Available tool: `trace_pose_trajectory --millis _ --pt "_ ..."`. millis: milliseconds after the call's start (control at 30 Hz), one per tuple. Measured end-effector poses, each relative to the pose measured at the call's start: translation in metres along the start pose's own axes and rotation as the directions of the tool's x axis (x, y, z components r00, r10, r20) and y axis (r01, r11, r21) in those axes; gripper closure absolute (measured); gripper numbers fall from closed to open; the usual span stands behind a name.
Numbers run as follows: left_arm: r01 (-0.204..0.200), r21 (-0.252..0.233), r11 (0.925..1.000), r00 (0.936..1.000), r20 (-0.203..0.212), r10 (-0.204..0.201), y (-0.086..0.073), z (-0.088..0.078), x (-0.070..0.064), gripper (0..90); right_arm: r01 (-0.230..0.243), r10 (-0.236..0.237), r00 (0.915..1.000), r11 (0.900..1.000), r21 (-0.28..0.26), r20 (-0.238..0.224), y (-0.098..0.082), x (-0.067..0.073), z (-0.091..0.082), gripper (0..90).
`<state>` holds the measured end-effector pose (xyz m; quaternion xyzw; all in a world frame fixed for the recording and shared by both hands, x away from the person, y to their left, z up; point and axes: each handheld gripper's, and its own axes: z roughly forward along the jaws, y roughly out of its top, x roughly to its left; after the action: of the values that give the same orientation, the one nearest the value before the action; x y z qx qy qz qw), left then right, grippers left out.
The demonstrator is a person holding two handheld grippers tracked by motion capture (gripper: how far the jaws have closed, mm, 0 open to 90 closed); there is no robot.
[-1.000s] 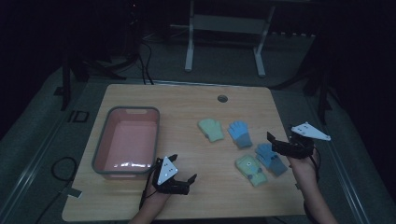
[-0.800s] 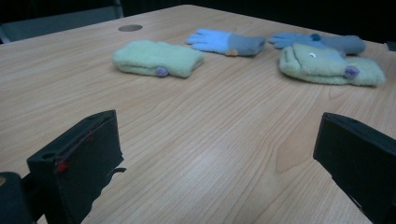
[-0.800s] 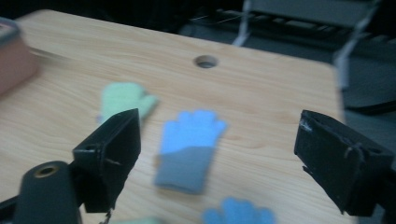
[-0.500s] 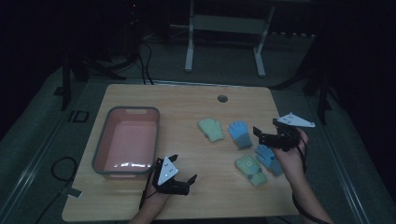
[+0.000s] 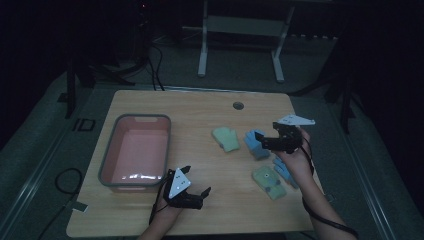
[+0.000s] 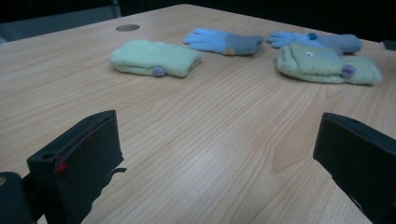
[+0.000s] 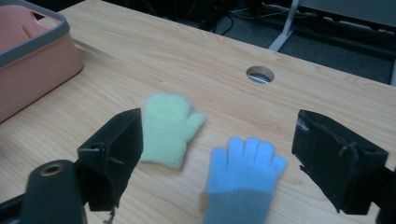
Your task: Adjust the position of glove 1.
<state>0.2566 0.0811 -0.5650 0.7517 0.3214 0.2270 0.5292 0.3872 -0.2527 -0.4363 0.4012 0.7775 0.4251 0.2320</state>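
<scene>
Gloves lie scattered on the right half of the wooden table, four in all. Nearest the work is a blue glove with a grey cuff, lying flat with its fingers pointing away from the right gripper. In the right gripper view it sits on the table between and just below the two black jaws, which stand wide apart on either side of it and press on nothing; those jaws have just been closing a little, with the glove under the gap but not clamped. In the high view that gripper hangs over the cuff end of the same glove. A pale green mitten lies just to the left of the blue glove, close to the gripper's left jaw, not touching it as far as can be told. Nearer the person, a second green mitten and a second blue glove lie under the right forearm. The left gripper rests low at the table's near edge, jaws spread wide with bare wood between them, well apart from every glove and just beside the pink tub.
</scene>
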Motion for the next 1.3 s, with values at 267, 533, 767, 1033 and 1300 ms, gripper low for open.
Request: trace_pose_trajectory --millis 267,533,767,1033,1300 --pt "-0.002 0.000 1.0000 1.0000 0.003 0.002 0.000 0.000 0.000 1.3 0.021 -0.021 0.9994 0.999 0.033 -0.026 0.002 0.009 0.018 22.9" --pt "-0.007 0.000 1.0000 1.0000 0.006 0.007 0.000 0.000 0.000 1.3 0.004 0.002 0.9966 0.998 0.069 -0.082 0.000 0.014 0.045 38.5" --pt "-0.008 0.001 1.0000 0.9999 0.010 0.008 0.000 0.000 -0.001 1.3 0.033 -0.021 0.9946 0.992 0.119 -0.102 -0.001 0.021 0.071 48.2" --pt "-0.010 -0.001 0.9999 0.9999 0.013 0.010 0.000 0.000 -0.001 1.3 0.046 -0.024 0.9917 0.984 0.175 -0.126 -0.005 0.023 0.102 55.1" --pt "-0.018 0.000 0.9998 0.9997 0.015 0.018 0.000 0.000 -0.002 1.3 0.048 -0.012 0.9861 0.975 0.219 -0.166 -0.009 0.027 0.131 56.2"
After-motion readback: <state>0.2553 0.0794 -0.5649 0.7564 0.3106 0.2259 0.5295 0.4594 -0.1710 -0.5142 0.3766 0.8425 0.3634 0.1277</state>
